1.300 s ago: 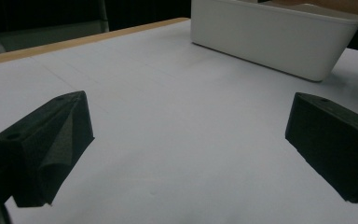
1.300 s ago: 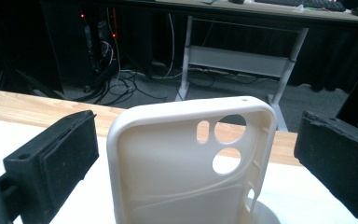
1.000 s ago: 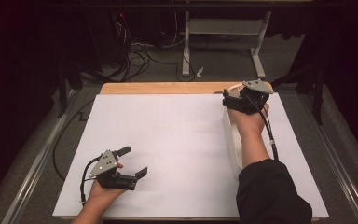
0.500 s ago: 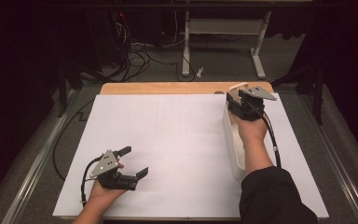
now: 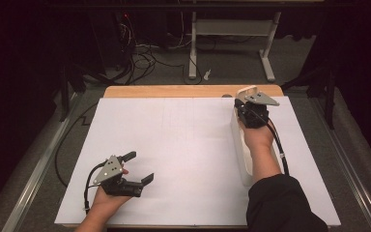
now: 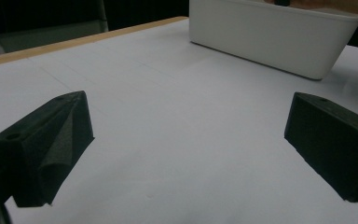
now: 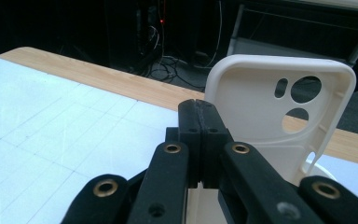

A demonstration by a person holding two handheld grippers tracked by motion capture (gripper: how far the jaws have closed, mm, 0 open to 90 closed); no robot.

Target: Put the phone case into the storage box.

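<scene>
My right gripper (image 5: 244, 100) is at the far right of the table, over the far end of a long white bin (image 5: 240, 150). Its jaws have just been closing and now stand pressed together (image 7: 200, 114). They pinch the lower edge of a white phone case (image 7: 270, 116), which stands upright with its camera holes at the top. In the high view the phone case (image 5: 247, 90) rises just beyond the tips. My left gripper (image 5: 139, 166) rests near the front left, open, with nothing between its jaws (image 6: 182, 144).
A white sheet (image 5: 174, 140) covers the table, with a wooden strip (image 5: 174, 91) along the far edge. The white bin (image 6: 270, 42) lies lengthwise under the right forearm. Cables and a metal stand (image 5: 232, 29) sit on the floor beyond the table.
The right gripper's jaws have gone from wide open to shut. The phone case now stands up at its tips. The left gripper has stayed put.
</scene>
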